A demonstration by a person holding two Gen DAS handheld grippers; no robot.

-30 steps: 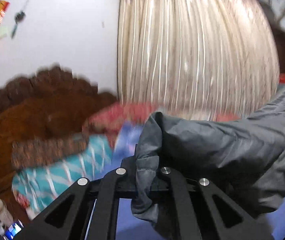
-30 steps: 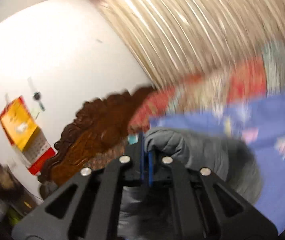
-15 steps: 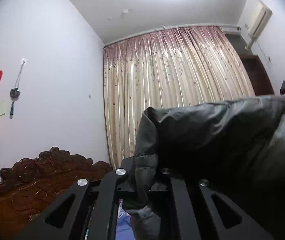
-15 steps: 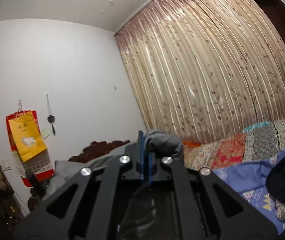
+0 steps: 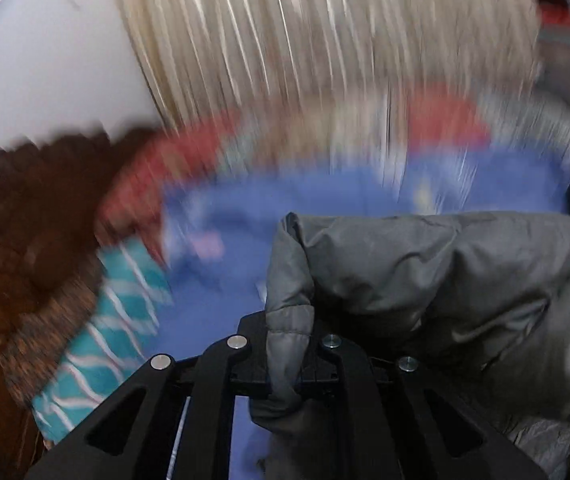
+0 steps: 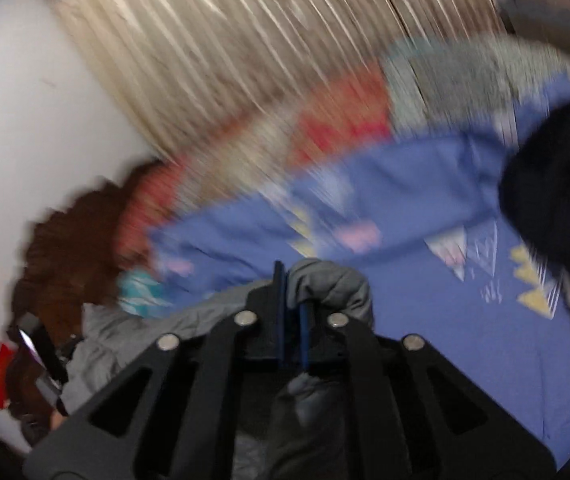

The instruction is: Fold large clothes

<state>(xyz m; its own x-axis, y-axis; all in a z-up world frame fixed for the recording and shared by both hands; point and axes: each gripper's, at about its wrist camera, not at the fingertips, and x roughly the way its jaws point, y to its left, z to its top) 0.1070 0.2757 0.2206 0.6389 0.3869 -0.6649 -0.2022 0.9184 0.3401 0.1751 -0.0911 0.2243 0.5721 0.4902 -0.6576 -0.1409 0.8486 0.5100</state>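
Swinging down: jacket [image 5: 425,280] toward bedspread [image 6: 405,312]

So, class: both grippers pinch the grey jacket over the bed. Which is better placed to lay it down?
Neither alone. The left gripper and right gripper each clamp an edge of the grey jacket, so both probably lower together.

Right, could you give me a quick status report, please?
Left tool shut on grey padded jacket. Right tool shut on it too. Blue bedsheet below; black garment at right.
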